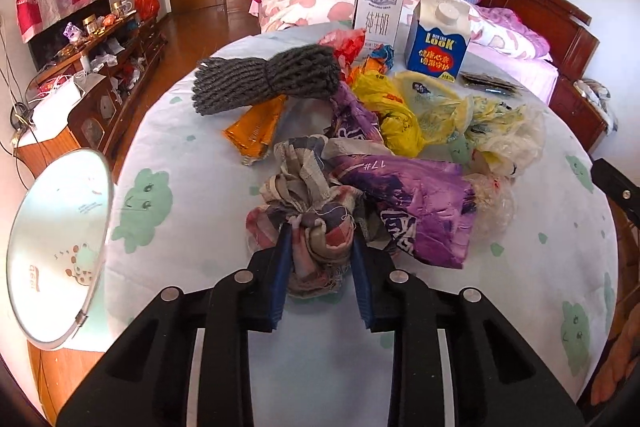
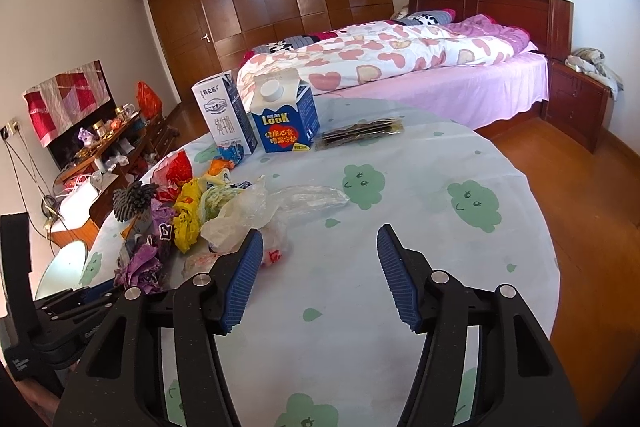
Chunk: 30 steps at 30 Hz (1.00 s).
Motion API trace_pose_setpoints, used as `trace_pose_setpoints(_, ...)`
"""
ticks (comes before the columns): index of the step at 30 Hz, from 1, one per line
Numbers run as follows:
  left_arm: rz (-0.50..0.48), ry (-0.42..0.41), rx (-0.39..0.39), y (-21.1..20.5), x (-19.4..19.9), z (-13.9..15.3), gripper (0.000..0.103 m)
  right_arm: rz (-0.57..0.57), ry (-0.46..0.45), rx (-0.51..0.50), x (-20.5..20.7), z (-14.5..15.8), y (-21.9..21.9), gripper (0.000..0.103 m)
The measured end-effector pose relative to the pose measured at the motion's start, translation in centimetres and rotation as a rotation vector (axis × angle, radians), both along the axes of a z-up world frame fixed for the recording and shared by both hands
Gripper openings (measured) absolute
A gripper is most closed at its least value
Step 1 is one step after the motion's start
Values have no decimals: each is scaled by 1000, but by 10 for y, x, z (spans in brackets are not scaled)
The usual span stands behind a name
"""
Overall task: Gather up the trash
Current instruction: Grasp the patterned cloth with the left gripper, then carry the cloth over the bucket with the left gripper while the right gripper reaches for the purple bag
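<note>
A heap of trash lies on the round table [image 1: 168, 131]. My left gripper [image 1: 320, 239] is shut on a crumpled plaid cloth bundle [image 1: 312, 195] at the heap's near end, with both blue pads pressed into it. Beside it lie a purple wrapper [image 1: 420, 203], a yellow plastic bag [image 1: 392, 107], an orange wrapper [image 1: 256, 131] and a grey knitted bundle [image 1: 272, 77]. My right gripper [image 2: 320, 231] hovers open over bare tablecloth, nothing between its fingers. Its left finger stands next to a clear plastic bag [image 2: 248, 211].
A white milk carton [image 2: 226, 115], a blue LOOK carton [image 2: 286, 119] and dark flat packets [image 2: 360, 133] stand at the table's far side. A round white disc [image 1: 60, 247] sits off the left edge. A bed [image 2: 400, 67] and a cluttered cabinet [image 1: 100, 59] lie beyond.
</note>
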State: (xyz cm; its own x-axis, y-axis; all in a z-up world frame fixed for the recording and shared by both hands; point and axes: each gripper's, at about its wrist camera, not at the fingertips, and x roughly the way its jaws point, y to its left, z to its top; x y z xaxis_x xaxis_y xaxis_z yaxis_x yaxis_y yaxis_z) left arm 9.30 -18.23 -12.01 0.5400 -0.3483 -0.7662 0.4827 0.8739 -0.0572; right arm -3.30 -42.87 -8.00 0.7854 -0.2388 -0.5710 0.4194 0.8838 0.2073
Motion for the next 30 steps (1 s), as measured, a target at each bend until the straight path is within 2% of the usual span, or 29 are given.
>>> trace_pose_setpoints(6, 18, -77, 63, 29, -14, 18, 28, 28, -10, -12, 3, 5, 15, 57)
trace_pose_setpoints(11, 74, -97, 12, 68, -17, 38, 28, 80, -17, -14, 11, 10, 36, 57)
trace_pose_setpoints(16, 152, -155, 18, 95, -16, 56, 28, 172, -12, -16, 30, 13, 69, 57)
trace_pose_setpoints(22, 222, -183, 14, 123, -10, 68, 28, 295, 56, 11, 73, 2, 104, 57)
trace_pose_setpoints(30, 282, -175, -15, 154, -4, 68, 28, 326, 213, 22, 113, -25, 122, 57)
